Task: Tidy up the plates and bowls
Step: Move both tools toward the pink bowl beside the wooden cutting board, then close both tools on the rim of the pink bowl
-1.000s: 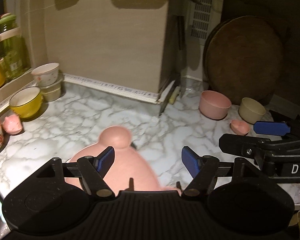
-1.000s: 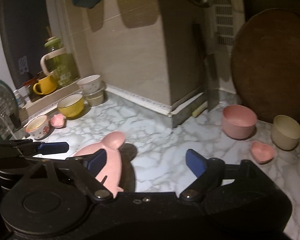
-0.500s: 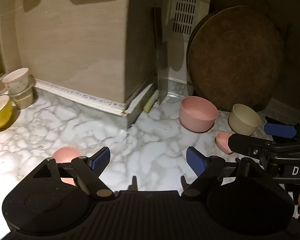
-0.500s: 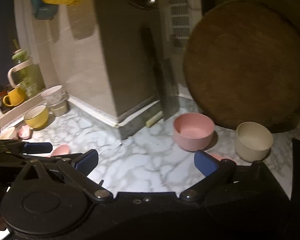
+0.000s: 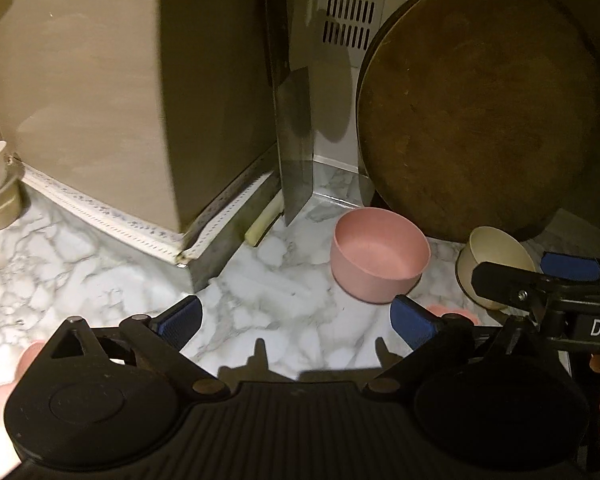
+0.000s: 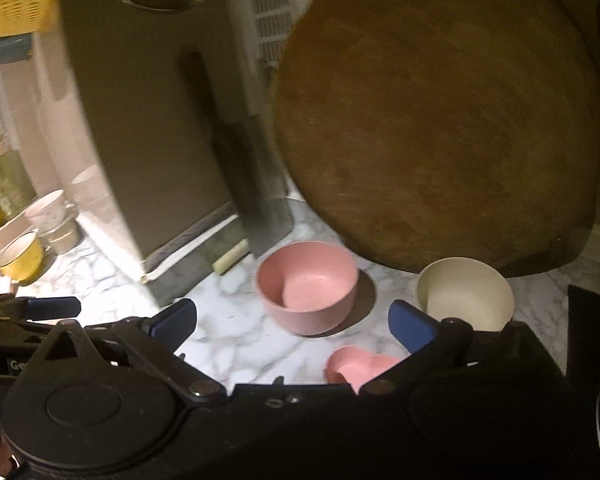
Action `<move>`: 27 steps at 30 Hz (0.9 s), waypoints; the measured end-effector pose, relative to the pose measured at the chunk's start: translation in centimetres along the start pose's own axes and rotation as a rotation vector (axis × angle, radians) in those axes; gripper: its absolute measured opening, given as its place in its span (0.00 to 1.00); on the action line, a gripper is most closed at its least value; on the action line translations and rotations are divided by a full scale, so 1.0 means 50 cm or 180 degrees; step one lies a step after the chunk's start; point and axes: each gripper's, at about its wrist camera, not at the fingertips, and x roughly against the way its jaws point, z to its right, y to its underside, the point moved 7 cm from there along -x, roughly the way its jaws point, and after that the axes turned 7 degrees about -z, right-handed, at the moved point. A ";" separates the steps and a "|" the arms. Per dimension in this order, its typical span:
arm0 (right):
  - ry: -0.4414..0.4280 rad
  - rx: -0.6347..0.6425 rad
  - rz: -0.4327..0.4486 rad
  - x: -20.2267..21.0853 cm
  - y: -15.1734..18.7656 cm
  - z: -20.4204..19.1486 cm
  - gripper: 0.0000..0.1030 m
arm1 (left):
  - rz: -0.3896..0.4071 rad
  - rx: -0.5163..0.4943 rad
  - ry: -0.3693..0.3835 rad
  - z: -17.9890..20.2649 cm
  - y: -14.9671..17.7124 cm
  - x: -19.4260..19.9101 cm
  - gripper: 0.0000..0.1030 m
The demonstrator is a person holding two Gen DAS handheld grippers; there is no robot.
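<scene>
Pink bowl [image 6: 307,286] beside cream bowl [image 6: 465,294]

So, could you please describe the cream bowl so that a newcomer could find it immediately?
Find the big round wooden board leaning against the wall. At its foot on the marble counter stand two bowls; the cream bowl is the pale one, right of the pink bowl.

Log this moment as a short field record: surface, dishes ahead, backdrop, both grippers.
surface: white marble counter
pink bowl: upright, empty, centre
cream bowl: upright, right of the pink bowl, apart from it
heart dish: pink, nearest the right gripper
backdrop: round wooden board leaning behind both bowls; cleaver standing in the corner
left gripper: open, just widened, nothing between the fingers
right gripper: open, empty
</scene>
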 end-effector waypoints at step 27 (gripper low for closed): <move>0.0144 -0.0790 -0.0635 -0.248 -0.061 0.142 0.80 | -0.0336 0.0167 -0.0232 0.040 -0.096 -0.244 0.98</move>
